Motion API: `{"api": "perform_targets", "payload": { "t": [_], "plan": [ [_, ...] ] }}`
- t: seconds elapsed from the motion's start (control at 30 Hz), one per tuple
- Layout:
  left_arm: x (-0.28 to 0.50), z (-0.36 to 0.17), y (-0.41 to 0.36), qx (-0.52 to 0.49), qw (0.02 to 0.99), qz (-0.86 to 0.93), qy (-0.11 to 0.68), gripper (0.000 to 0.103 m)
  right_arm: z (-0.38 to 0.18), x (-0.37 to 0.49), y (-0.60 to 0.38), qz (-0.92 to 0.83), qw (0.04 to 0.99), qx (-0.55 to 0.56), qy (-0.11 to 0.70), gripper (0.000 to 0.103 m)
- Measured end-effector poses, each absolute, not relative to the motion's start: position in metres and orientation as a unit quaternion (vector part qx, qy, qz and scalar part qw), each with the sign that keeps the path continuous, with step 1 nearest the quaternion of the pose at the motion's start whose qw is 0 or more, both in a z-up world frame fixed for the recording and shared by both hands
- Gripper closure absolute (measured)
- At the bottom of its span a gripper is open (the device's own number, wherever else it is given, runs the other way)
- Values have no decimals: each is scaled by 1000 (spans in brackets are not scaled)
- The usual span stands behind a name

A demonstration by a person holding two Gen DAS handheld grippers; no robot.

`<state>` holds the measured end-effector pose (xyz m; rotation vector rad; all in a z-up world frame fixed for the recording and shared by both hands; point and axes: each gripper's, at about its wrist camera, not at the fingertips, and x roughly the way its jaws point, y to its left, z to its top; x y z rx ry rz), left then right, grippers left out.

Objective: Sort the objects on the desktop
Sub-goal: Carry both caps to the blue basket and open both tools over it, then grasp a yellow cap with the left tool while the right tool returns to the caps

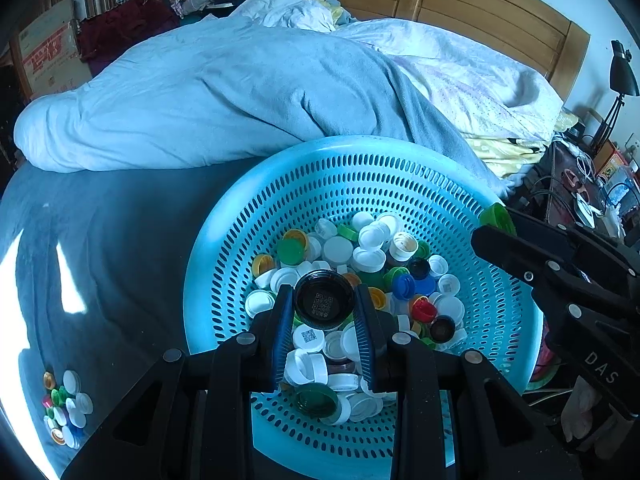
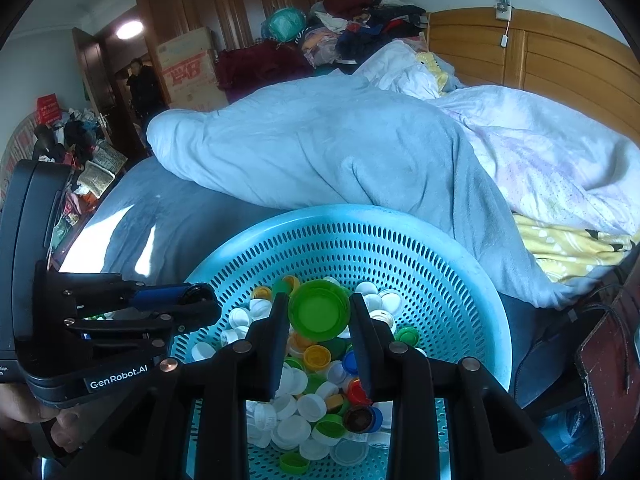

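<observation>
A light blue perforated basket (image 1: 500,280) (image 2: 460,280) on the bed holds many bottle caps of mixed colours. My left gripper (image 1: 324,304) is shut on a large black cap (image 1: 324,300) with a QR code inside, held above the pile. My right gripper (image 2: 319,312) is shut on a large green cap (image 2: 319,310), also above the basket. The right gripper shows at the right of the left wrist view (image 1: 496,232), with the green cap (image 1: 497,218) at its tips. The left gripper shows at the left of the right wrist view (image 2: 200,300).
A small pile of sorted caps (image 1: 66,408) lies on the grey-blue sheet at the lower left. A bunched light blue duvet (image 1: 240,92) lies behind the basket. A cluttered bedside table (image 1: 588,196) with a lamp stands at the right. A wooden headboard (image 2: 560,64) is at the back.
</observation>
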<state>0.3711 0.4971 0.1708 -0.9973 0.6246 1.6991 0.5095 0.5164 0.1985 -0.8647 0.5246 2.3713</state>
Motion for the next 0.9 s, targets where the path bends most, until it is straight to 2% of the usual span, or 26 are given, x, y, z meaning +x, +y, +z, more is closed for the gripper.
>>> {"api": "perform_targets", "payload": {
  "t": [0.2,0.23,0.27,0.3,0.33,0.57,0.73,0.9],
  "plan": [
    [371,171,495,-409,515,709,255,76,197,510,515,883,281,-321,194,70],
    [371,172,494,-405,513,712,255,69,197,510,514,883,281,-322,194,64],
    [371,173,492,-402,511,716,253,63,197,510,514,883,282,-322,193,53],
    [370,175,490,-396,509,723,250,52,197,512,512,883,286,-320,190,48],
    [367,176,487,-392,507,727,247,49,197,512,511,883,288,-319,189,43],
    [308,164,426,-359,464,777,230,49,207,504,493,894,268,-310,183,39],
    [192,92,326,-390,327,829,233,49,210,489,469,902,250,-313,163,34],
    [109,32,227,-477,273,818,173,49,197,461,446,901,221,-341,153,34]
  ]
}}
